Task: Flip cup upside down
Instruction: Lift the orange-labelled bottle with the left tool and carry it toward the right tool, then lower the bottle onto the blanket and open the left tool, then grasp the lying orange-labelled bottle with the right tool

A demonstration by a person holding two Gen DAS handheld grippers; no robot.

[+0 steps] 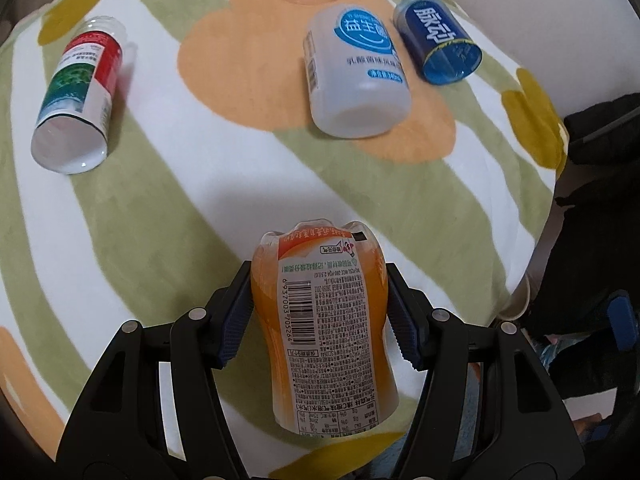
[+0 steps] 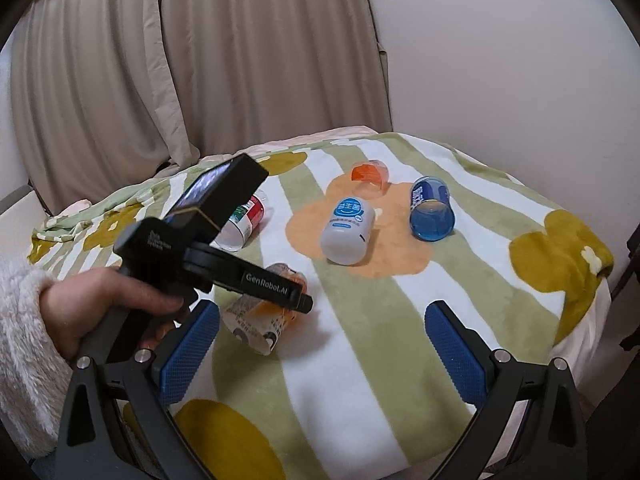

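The left wrist camera sat just behind its own fingers and looked steeply down on the striped blanket [image 1: 208, 184], so close that the orange cup [image 1: 324, 320] between those fingers filled the lower middle of its view. The right wrist camera looked from farther back and higher, facing across the same blanket [image 2: 360, 320] toward the curtain [image 2: 200, 60] and wall beyond it. Both views shared the blanket's middle: the white bottle [image 1: 352, 76] [image 2: 347, 230] on the orange patch, the blue cup [image 1: 438, 38] [image 2: 431, 213] beside it, and the orange cup [image 2: 260, 316], seen from the side in the right view.
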